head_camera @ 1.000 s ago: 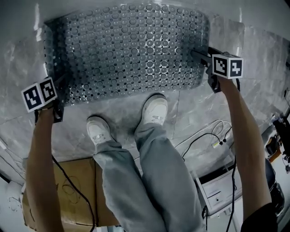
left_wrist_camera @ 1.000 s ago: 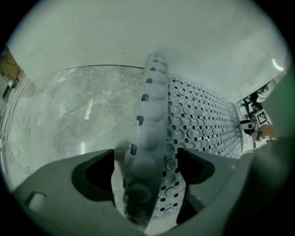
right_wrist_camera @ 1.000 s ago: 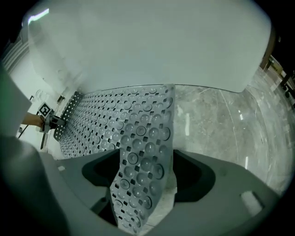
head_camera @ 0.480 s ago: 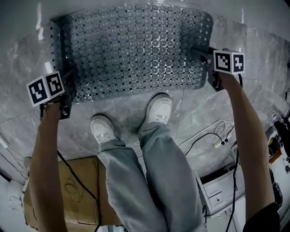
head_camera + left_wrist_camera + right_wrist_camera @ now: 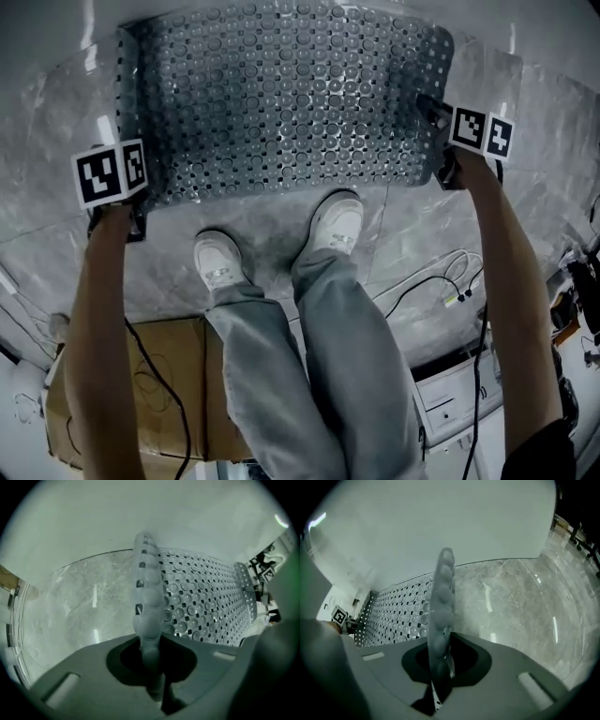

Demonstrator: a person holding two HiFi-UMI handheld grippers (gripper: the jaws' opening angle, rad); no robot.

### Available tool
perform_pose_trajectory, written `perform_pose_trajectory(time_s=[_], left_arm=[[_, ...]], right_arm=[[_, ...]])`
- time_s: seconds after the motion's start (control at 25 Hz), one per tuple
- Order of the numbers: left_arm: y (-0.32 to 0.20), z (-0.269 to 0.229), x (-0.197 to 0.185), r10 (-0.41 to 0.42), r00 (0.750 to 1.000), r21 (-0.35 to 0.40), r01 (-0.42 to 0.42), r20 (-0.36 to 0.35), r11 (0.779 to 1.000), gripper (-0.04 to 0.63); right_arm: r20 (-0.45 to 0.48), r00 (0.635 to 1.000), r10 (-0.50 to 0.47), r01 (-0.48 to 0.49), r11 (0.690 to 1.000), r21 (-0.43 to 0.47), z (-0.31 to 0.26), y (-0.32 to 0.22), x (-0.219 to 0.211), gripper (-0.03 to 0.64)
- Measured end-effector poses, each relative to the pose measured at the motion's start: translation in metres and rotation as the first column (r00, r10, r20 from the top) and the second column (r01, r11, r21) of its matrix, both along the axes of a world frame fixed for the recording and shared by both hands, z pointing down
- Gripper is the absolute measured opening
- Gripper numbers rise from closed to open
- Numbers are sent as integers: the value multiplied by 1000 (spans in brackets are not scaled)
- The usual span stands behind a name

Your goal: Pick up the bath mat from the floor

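Marble floor (image 5: 56, 234) w/ bath mat (image 5: 281, 103); white wall (image 5: 140, 513) behind; cardboard box (image 5: 169, 347).

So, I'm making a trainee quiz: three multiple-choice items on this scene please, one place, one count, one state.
1. Where do the left gripper and right gripper meet the bath mat? A) one at each end B) both on the far edge C) both mid-mat
2. How many white shoes stand on the floor? A) one B) two C) four
3. The left gripper is: A) open above the mat B) shut on the mat's edge C) shut on nothing
A: they flank the mat. B: one pair. B: both grippers' jaws have just been closing and pinch the mat's edge.
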State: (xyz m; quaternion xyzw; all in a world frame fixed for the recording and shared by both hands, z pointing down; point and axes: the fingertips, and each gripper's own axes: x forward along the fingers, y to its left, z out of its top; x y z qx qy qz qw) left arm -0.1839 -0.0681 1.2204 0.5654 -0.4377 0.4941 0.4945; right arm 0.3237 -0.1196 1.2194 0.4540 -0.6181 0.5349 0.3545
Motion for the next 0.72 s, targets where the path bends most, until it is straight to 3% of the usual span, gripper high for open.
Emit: perform_pose_trajectory(time_s=[0.24,0.36,0.56,0.72], left_arm=[[1,-43,29,18,995,-1,-19,-94,1000,18],[9,-73,45,40,994,32,-37,-98,999,18],[11,-110,69,-6,992,83,17,-127,996,17],[18,-137,94,42,988,104,-26,-148,994,17]], right_arm=[[4,1000,8,-7,999,-34,-31,5,-23,23],[-26,999,29,-30,999,-35,-49,9,-41,23],[5,1000,-1,1,1000,-23,-78,13,-88,22],[37,999,-11,11,1000,-23,-102,20,-116,22]])
